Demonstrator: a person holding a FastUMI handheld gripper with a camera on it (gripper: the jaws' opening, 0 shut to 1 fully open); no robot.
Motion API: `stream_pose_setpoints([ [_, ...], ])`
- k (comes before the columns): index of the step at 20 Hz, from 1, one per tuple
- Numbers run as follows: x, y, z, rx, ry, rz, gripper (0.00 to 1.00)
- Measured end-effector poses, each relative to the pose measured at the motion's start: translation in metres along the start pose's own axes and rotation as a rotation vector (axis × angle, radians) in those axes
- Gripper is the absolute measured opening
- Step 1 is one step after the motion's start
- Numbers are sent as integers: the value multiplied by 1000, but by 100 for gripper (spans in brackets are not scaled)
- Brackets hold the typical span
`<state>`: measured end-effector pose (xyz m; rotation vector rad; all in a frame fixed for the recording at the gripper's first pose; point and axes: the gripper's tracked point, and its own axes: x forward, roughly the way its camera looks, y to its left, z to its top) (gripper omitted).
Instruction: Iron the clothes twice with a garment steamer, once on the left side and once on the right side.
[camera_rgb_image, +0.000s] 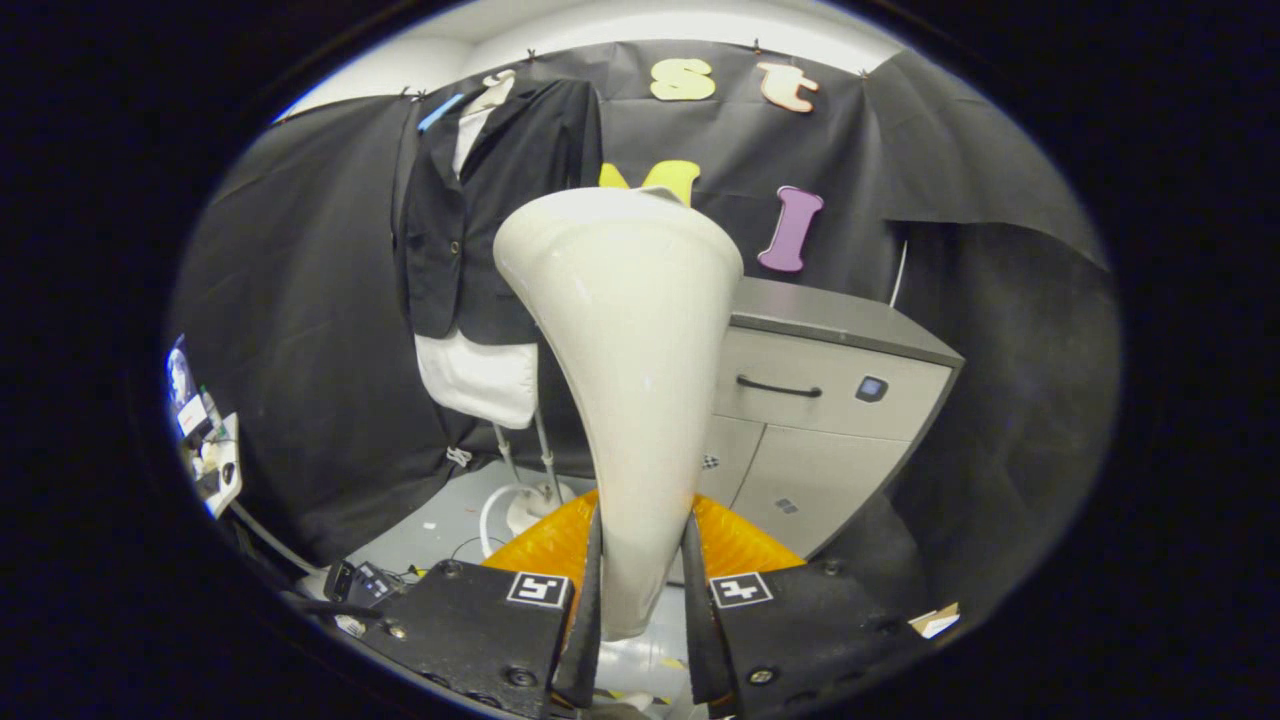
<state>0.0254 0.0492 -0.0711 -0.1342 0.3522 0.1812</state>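
Observation:
My gripper (642, 545) is shut on the cream-white garment steamer (630, 330), both fingers pressing on its narrow handle. The steamer rises upright from between the fingers and widens to its head at the top. Beyond it and to the left hangs a black jacket (500, 200) over a white shirt (478, 378) on a mannequin torso with a stand (530, 470). The steamer head is apart from the jacket, nearer to me and to the jacket's right. The steamer's face is turned away and hidden.
A grey cabinet (830, 400) with a drawer handle stands just right of the steamer. A white hose and round base (520, 510) lie on the floor under the mannequin. Small devices and cables (365, 580) lie on the floor at the left.

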Motion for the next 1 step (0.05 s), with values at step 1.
stream_pose_setpoints([
  [1,-5,-11,-2,4,-1,-6,38],
])
